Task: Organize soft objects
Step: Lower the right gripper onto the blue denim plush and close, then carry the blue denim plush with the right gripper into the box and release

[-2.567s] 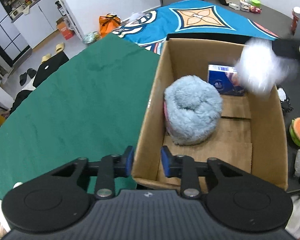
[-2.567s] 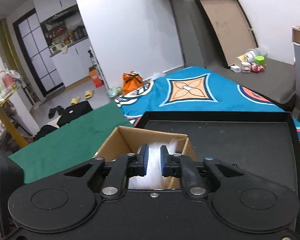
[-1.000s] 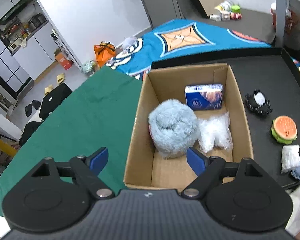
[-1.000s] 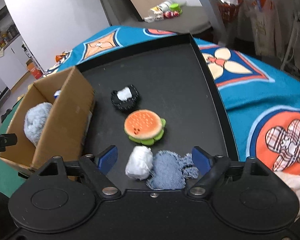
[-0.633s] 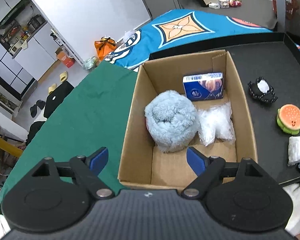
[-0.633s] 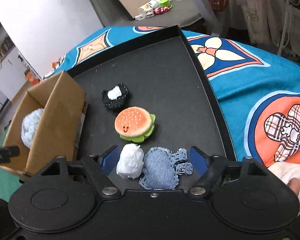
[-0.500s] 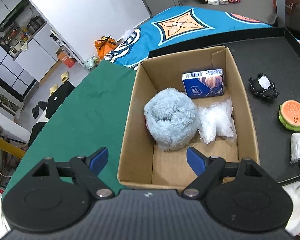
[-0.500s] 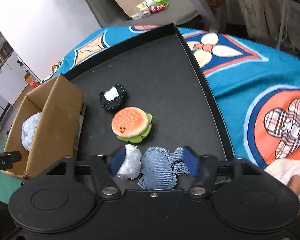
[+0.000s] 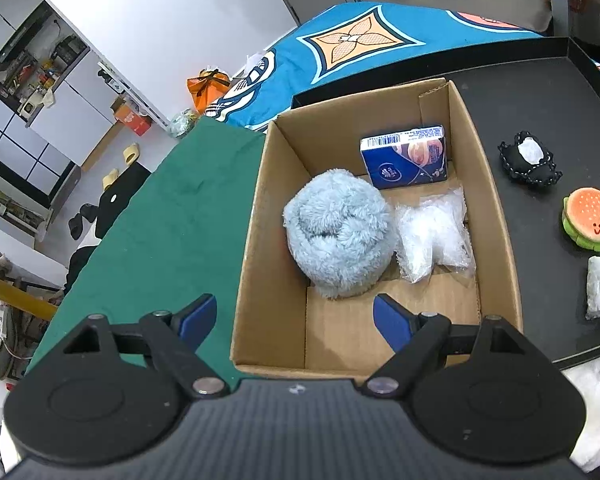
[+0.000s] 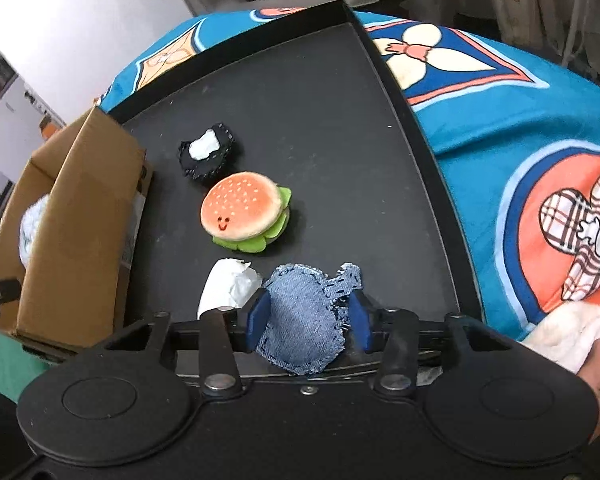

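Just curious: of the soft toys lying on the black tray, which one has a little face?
The burger plush: an orange bun with a smile and green frill. The black-and-white pouch and denim piece have no face.

Bright even indoor light, soft shadows, sharp focus, fisheye-bent edges.

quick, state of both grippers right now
left gripper: open, empty, above the near end of the cardboard box.
right gripper: jaws closing around the denim pouch on the black tray; firm grip cannot be told yet.
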